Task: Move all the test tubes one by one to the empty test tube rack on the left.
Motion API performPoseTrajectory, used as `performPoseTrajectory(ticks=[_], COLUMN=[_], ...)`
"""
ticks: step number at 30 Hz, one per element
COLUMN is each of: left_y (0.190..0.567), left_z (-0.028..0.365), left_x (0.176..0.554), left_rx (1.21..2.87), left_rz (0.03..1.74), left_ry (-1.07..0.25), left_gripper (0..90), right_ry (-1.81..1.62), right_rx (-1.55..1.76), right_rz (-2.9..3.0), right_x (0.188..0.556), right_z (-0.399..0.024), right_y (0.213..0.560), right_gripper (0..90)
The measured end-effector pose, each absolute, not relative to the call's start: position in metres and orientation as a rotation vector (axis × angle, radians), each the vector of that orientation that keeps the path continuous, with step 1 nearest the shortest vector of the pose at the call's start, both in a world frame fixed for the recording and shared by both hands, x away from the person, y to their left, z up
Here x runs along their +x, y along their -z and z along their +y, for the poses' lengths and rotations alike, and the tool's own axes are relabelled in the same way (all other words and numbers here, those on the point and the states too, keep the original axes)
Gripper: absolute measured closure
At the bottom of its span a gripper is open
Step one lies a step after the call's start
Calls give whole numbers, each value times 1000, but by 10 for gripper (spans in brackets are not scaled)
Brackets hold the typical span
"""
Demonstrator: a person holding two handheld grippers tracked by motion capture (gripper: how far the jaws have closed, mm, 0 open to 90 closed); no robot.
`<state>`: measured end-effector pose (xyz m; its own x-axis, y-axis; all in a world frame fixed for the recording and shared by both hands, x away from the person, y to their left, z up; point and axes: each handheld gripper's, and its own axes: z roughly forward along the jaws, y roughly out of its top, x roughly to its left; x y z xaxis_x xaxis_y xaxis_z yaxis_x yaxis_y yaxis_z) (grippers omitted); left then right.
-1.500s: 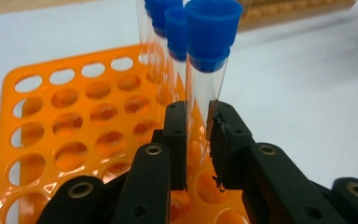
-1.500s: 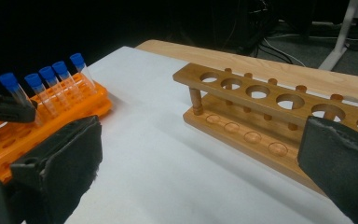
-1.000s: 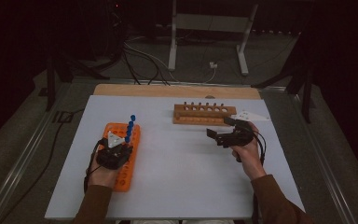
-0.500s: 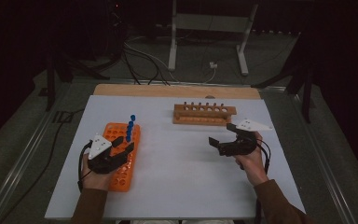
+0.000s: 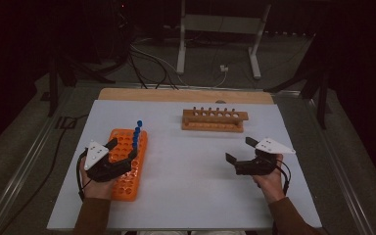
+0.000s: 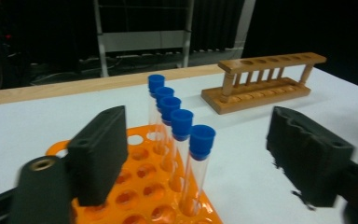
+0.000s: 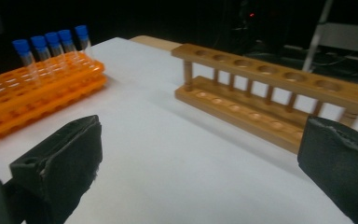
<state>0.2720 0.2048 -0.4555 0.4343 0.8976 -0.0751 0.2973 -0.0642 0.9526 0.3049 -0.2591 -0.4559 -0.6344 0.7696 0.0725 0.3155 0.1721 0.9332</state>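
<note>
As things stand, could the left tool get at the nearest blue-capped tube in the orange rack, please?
Probably yes. The left tool has just been opening, nothing is gripped, and the nearest blue-capped tube stands upright between its jaws in the orange rack, with nothing in between.

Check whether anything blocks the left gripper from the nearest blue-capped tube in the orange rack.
Nothing visible does. The left gripper has its jaws open, and the nearest blue-capped tube stands upright in the orange rack directly ahead, in line with the gap between the jaws. The other tubes line up behind it, not in front.
</note>
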Motion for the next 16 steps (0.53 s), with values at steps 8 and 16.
performPoseTrajectory(ticks=[8,16], left_y=[456,459], left_z=[217,222], left_x=[267,267], left_rx=[1556,1564], left_rz=[1106,1129], left_ry=[-712,-702], left_gripper=[90,7], right_ry=[-1475,-1470], right_rx=[1071,1092], right_rz=[1976,1938], right_x=[296,291], right_z=[-287,-300], right_y=[459,463], right_gripper=[0,0])
